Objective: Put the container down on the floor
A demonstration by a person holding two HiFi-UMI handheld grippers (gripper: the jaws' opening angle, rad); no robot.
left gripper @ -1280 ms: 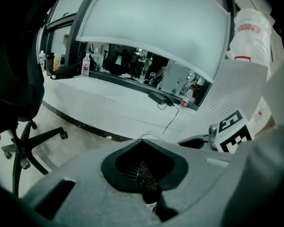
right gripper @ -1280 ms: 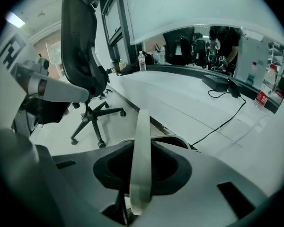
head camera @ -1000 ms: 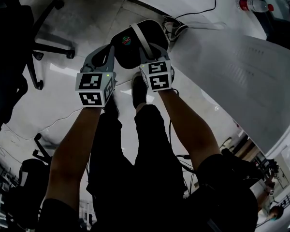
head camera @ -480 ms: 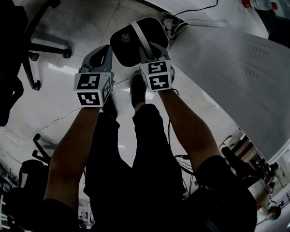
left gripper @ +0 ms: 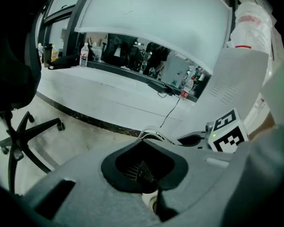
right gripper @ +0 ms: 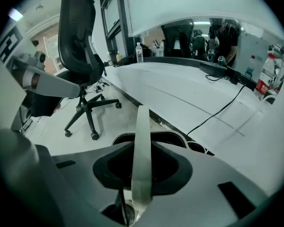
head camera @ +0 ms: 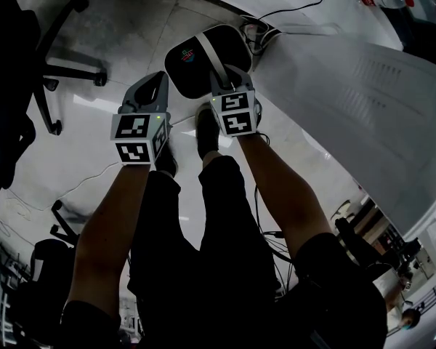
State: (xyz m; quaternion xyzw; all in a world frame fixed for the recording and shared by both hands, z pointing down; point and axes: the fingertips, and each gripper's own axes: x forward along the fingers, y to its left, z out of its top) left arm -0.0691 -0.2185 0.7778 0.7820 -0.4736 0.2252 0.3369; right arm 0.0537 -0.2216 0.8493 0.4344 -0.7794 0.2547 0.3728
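We have the right tool (head camera: 221, 80) clamped on the container (head camera: 192, 75) handle (right gripper: 142, 150), container directly ahead. Left tool (head camera: 158, 86) closed, empty, just beside it.

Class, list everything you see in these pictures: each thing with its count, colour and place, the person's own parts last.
Round black container with pale handle: one, black, hanging above the pale floor.
Wheeled office chair: one, black, on the floor at left.
Thin cable: one, black, across the white ledge.
Clear plastic bottles: at least two, along that ledge.
Legs in trousers: two, black, centre.
Left tool: one, grey, marker cube, beside the container.
Right tool: one, grey, shut on the container's handle.
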